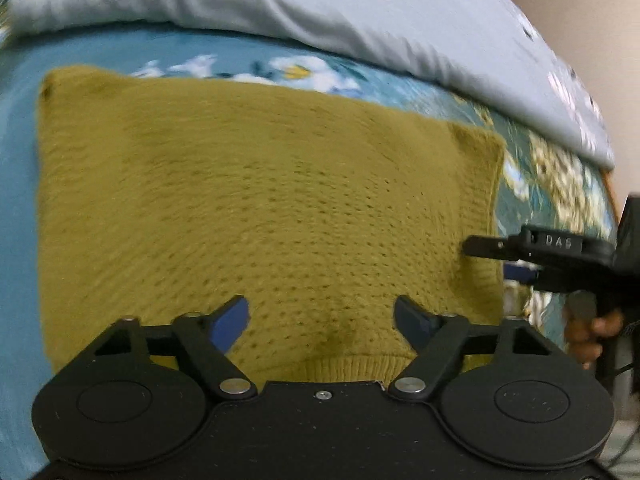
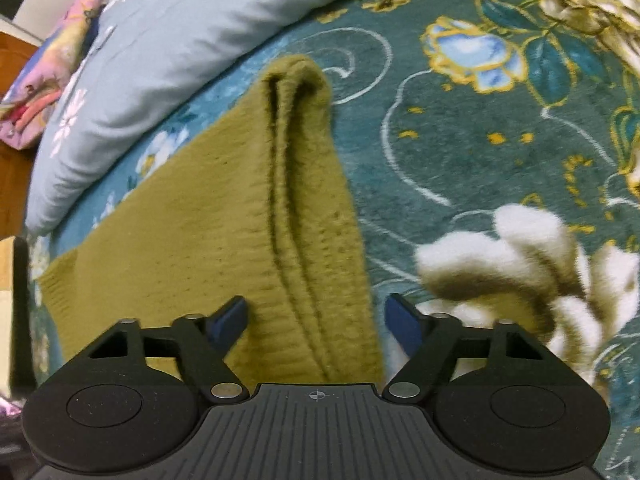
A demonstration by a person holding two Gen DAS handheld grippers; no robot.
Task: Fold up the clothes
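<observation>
Both grippers hover with fingers spread wide and empty: left gripper (image 1: 322, 322) above the folded mustard sweater (image 1: 260, 208), right gripper (image 2: 316, 320) straddling its doubled edge. It lies flat on a floral bedspread (image 2: 460, 152), beside a pale blue pillow (image 1: 320, 12).

I see a bed spread with a teal floral blanket (image 2: 460, 152), a pale blue quilt (image 1: 320, 4) bunched along its far side, a pink patterned pillow (image 2: 48, 68) beyond, brown wooden furniture (image 2: 12, 80) and a beige wall (image 1: 592, 12) behind
</observation>
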